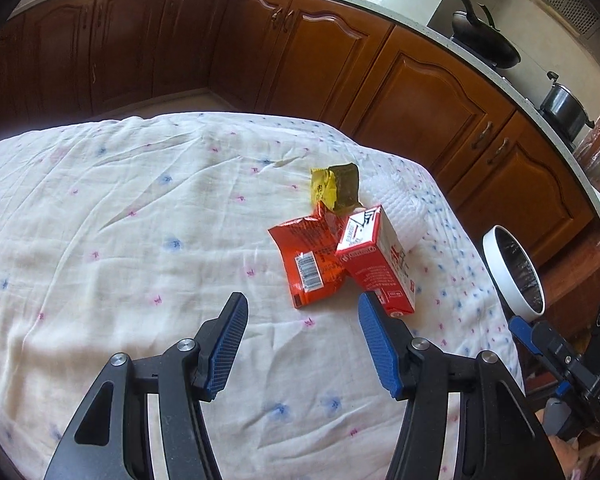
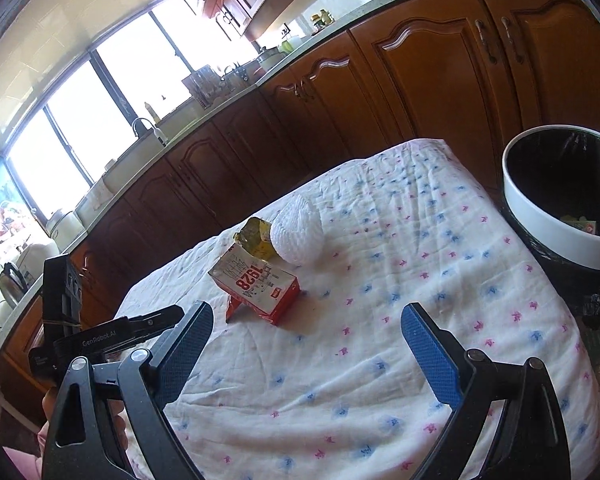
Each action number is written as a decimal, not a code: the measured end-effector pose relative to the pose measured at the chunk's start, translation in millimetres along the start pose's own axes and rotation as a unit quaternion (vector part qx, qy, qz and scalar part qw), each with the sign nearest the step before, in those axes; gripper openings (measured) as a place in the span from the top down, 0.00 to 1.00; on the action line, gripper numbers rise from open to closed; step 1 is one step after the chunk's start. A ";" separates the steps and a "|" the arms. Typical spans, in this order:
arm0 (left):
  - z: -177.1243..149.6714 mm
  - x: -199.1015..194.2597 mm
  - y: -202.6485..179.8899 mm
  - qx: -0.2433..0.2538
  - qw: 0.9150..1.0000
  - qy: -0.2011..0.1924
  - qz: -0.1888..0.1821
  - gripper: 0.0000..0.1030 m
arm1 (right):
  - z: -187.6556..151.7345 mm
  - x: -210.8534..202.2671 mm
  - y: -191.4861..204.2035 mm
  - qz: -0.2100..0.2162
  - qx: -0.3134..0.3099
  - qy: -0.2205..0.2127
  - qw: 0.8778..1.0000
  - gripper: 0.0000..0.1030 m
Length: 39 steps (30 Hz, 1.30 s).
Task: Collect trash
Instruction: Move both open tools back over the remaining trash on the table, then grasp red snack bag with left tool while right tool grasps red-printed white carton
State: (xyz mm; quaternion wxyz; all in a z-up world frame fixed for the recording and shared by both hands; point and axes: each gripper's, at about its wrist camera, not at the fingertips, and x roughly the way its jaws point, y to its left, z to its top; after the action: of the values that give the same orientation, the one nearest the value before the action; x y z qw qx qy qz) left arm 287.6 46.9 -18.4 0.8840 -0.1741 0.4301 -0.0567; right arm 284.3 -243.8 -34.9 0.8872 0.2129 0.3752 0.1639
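On the cloth-covered table [image 1: 120, 220] lie a red carton [image 1: 374, 258], an orange snack wrapper [image 1: 306, 258], a yellow-green wrapper [image 1: 334, 188] and a white foam net [image 1: 396, 204], bunched together. My left gripper [image 1: 302, 306] is open and empty, just short of the wrapper and carton. In the right wrist view the carton [image 2: 256, 284], the yellow wrapper [image 2: 256, 238] and the foam net [image 2: 298, 234] lie ahead to the left. My right gripper [image 2: 306, 318] is open and empty above the cloth. A white-rimmed bin with a black liner [image 2: 556, 228] stands off the table's right edge and holds some scraps.
Wooden kitchen cabinets [image 1: 320, 60] run behind the table, with a wok [image 1: 486, 46] and a pot [image 1: 564, 108] on the counter. The bin also shows in the left wrist view [image 1: 512, 272]. A sink and windows [image 2: 100, 112] are far left.
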 end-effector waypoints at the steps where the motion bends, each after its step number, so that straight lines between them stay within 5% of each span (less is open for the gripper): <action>1: 3.3 1.6 2.6 -0.001 1.000 0.000 0.002 0.45 | 1.1 3.5 2.5 0.008 -0.004 0.005 1.000 0.07; 12: 13.8 18.6 30.6 -0.019 0.999 0.006 0.026 0.45 | 19.7 71.2 51.8 0.040 -0.186 0.090 0.978 0.07; 20: 17.9 36.3 28.6 -0.016 0.999 0.020 0.027 0.45 | 17.4 137.9 60.1 0.030 -0.256 0.144 0.955 0.09; 22: 20.3 39.6 25.2 -0.010 0.999 0.019 0.026 0.45 | 16.3 144.6 56.8 0.040 -0.251 0.152 0.955 0.24; 23: 21.7 41.5 22.5 -0.006 0.999 0.018 0.025 0.45 | 15.7 145.5 55.3 0.038 -0.246 0.157 0.956 0.40; 34: 32.6 82.1 -17.6 0.030 0.999 0.033 0.014 0.41 | 10.8 58.6 3.8 -0.019 -0.112 0.116 0.987 0.45; 36: 33.1 91.7 -24.0 0.034 0.999 0.038 0.012 0.41 | 10.1 47.9 -10.8 -0.056 -0.091 0.113 0.988 0.54; 39: 31.2 106.9 -32.5 0.048 0.997 0.041 0.032 0.48 | 8.4 43.2 -26.1 -0.073 -0.071 0.117 0.988 0.53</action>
State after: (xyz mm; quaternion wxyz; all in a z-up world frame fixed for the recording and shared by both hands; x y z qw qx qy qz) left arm 380.2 -2.1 -68.2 0.8743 -0.1152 0.4682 -0.0556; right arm 322.7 -248.8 -68.5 0.8597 0.1006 0.4783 0.1488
